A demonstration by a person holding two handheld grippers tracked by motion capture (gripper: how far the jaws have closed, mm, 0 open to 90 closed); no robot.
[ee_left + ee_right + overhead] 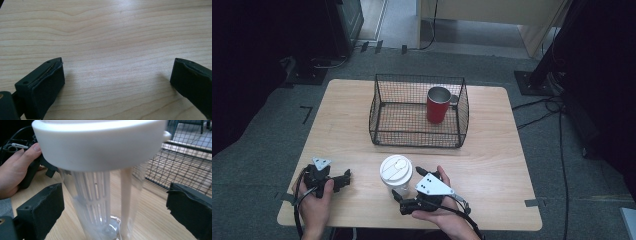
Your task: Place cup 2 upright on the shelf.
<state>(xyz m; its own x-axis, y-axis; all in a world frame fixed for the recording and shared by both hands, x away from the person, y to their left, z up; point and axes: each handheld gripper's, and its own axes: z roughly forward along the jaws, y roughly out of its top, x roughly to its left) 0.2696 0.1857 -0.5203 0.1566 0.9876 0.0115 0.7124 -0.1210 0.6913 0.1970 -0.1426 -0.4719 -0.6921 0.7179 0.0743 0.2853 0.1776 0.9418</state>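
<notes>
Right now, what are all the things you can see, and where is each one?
Bottle: one, clear with a white lid, upright on the near part of the table, between the right gripper's open jaws.
Cup: one, red with a silver rim, upright inside the basket at its right.
Basket: one, black wire, on the far middle of the table.
Table: one, light wood, on a grey floor.
Left gripper: one, black, jaws open over bare wood, near left.
Right gripper: one, black, jaws open around the bottle.

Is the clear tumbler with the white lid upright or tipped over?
Upright. The clear tumbler stands on its base on the table, white lid on top, between the open right hand-held gripper jaws.
</notes>
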